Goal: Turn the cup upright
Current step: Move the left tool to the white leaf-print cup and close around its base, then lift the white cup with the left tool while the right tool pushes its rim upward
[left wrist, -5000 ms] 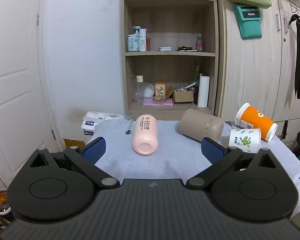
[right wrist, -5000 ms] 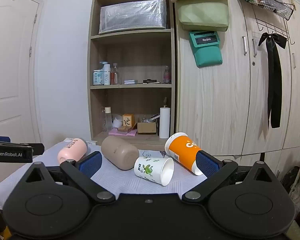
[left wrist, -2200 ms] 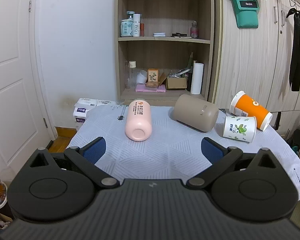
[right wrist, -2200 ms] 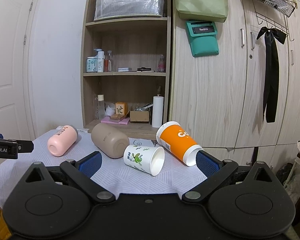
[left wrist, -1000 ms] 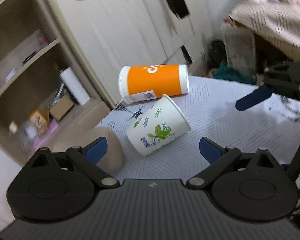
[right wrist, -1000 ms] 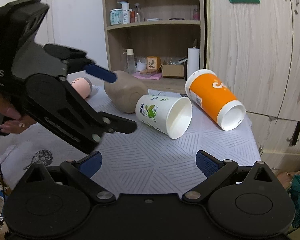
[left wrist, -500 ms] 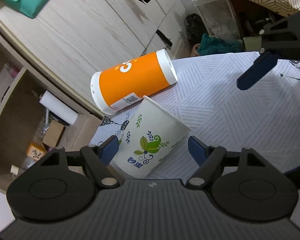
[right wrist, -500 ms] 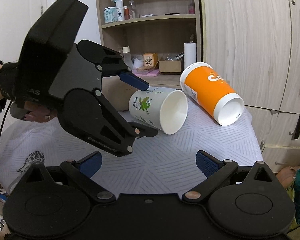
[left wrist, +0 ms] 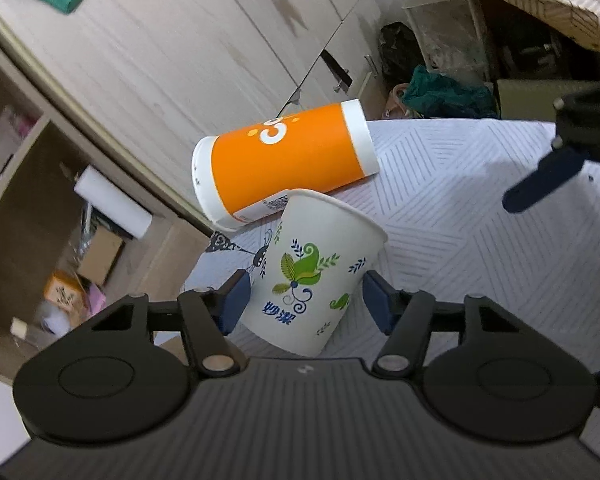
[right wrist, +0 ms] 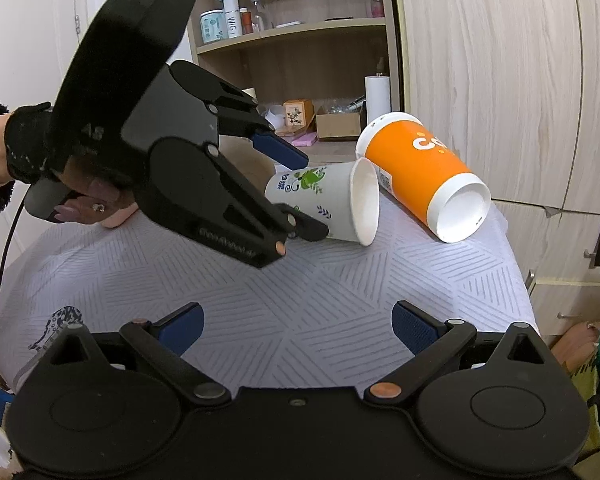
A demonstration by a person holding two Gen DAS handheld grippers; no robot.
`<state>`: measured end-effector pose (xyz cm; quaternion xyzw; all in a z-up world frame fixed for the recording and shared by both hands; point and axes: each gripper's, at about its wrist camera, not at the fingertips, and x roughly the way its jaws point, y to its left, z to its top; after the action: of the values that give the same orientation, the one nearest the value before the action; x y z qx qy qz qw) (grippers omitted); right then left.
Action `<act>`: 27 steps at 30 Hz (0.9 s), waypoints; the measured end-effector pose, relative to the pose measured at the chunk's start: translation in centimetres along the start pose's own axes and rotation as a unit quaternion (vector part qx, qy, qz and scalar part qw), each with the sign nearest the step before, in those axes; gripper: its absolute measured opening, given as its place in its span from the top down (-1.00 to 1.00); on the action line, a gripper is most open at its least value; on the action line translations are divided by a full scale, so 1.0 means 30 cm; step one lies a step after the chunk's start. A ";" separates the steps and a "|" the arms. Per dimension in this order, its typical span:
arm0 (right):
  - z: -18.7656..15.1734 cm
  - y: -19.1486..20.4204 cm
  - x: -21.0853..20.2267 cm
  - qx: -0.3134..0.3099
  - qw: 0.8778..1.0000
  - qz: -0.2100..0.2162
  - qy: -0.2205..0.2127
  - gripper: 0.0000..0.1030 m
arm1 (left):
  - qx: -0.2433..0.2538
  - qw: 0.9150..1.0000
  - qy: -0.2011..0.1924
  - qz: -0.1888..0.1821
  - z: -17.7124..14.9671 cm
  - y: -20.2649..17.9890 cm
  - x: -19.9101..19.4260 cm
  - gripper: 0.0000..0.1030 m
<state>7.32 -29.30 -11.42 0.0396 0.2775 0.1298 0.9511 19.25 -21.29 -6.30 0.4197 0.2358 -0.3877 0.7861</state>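
Note:
A white paper cup with green leaf print (left wrist: 314, 280) lies on its side on the table, mouth away from my left gripper. My left gripper (left wrist: 306, 306) has its jaws around the cup's base end, with a small gap still showing on the right side. In the right wrist view the cup (right wrist: 324, 198) lies between the left gripper's blue pads (right wrist: 278, 150), mouth facing right. My right gripper (right wrist: 296, 330) is open and empty, low over the near table, well short of the cup.
An orange cup with white rims (left wrist: 284, 164) lies on its side just behind the white cup; it also shows in the right wrist view (right wrist: 420, 174). The table has a white striped cloth (right wrist: 300, 296). A wooden cupboard (right wrist: 500, 60) and shelves (right wrist: 300, 40) stand behind.
My left gripper swung right from the pink bottle, rolled over, and moved in around the white cup; its jaws have narrowed. My right gripper lowered and came closer to the table.

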 end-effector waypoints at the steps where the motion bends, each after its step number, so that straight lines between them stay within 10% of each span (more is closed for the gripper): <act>1: 0.000 0.000 0.000 0.000 1.000 0.000 0.000 -0.98 | -0.007 1.000 0.003 -0.003 0.003 0.004 0.000 -0.15; 10: 0.003 -0.012 -0.001 0.019 1.000 0.015 -0.001 -0.98 | -0.033 0.998 0.045 -0.041 0.050 0.062 0.014 -0.10; 15: 0.010 -0.014 0.008 0.024 1.000 0.021 0.001 -0.98 | -0.044 0.992 0.064 -0.100 0.083 0.114 0.058 -0.39; 27: 0.039 -0.057 0.060 0.076 0.995 0.062 0.008 -0.98 | -0.161 0.975 0.087 -0.128 0.070 0.199 0.093 -0.19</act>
<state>9.80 -30.48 -11.63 0.1278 0.2913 0.1669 0.9333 25.79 -22.14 -4.26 0.2857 0.4142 -0.4043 0.7638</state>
